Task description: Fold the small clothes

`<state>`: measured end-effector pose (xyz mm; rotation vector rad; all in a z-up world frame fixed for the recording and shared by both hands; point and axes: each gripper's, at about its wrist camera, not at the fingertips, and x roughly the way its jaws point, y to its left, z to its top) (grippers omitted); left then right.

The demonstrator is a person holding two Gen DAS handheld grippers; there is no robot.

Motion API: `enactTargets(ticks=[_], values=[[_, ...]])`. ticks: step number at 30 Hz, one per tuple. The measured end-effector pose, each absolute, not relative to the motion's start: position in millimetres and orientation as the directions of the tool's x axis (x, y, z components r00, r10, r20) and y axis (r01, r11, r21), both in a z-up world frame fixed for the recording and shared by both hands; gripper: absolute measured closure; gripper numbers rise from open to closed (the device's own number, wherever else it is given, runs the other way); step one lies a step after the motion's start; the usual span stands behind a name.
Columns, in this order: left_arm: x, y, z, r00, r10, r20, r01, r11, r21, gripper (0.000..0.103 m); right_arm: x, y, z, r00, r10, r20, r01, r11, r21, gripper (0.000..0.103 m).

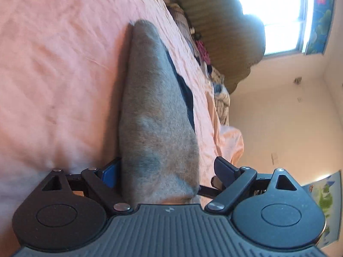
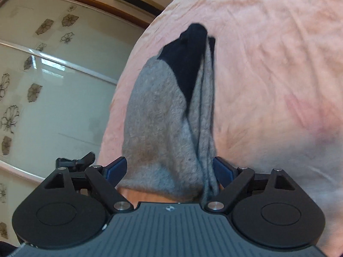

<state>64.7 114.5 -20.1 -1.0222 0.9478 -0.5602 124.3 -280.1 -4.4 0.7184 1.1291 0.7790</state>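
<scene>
Left wrist view: grey sock [image 1: 156, 115] lengthwise between released jaws; right jaws released, dark toe far end.

Left wrist camera is sitting low behind its own jaws, rolled sideways, looking close along the grey sock [image 1: 158, 111] over the pink bedsheet [image 1: 53, 64], window [image 1: 278, 17] at 1 o'clock. Right wrist camera is looking downward along the same sock [image 2: 163, 117], wardrobe door [image 2: 53, 85] at 9 o'clock. Both are sharing sock and sheet.
</scene>
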Motion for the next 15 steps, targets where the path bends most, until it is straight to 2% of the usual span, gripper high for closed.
enactTargets(ticks=[1, 2, 3, 4, 5, 11, 14, 15], values=[[68, 106, -19, 0.479, -0.775, -0.412, -0.019, 0.461, -0.887, 0.015, 126, -275, -5, 0.228, 0.835, -0.5, -0.17, 0.54, 0.824, 0.017], [72, 98, -21, 0.447, -0.78, -0.438, -0.023, 0.48, -0.877, 0.031, 129, -271, -6, 0.218, 0.834, -0.507, -0.163, 0.544, 0.823, 0.027], [75, 91, -25, 0.406, -0.783, -0.471, -0.039, 0.5, -0.865, 0.063, 129, -268, -7, 0.205, 0.82, -0.535, -0.148, 0.566, 0.811, 0.057], [77, 85, -30, 0.365, -0.776, -0.514, -0.061, 0.531, -0.845, 0.078, 131, -265, -11, 0.19, 0.8, -0.57, -0.136, 0.596, 0.791, 0.076], [78, 81, -33, 0.343, -0.765, -0.545, -0.07, 0.558, -0.827, 0.091, 131, -267, -14, 0.191, 0.805, -0.562, -0.137, 0.589, 0.797, 0.083], [54, 84, -10, 0.386, -0.76, -0.523, 0.045, 0.582, -0.812, 0.093, 96, -268, 12, 0.203, 0.799, -0.567, -0.275, 0.602, 0.75, 0.083], [44, 80, -22, 0.336, -0.725, -0.601, 0.056, 0.652, -0.756, 0.092, 80, -268, 6, 0.201, 0.759, -0.619, -0.295, 0.649, 0.701, 0.083], [41, 84, -22, 0.351, -0.733, -0.583, 0.06, 0.638, -0.767, 0.089, 80, -272, 3, 0.221, 0.768, -0.601, -0.278, 0.641, 0.716, 0.082]])
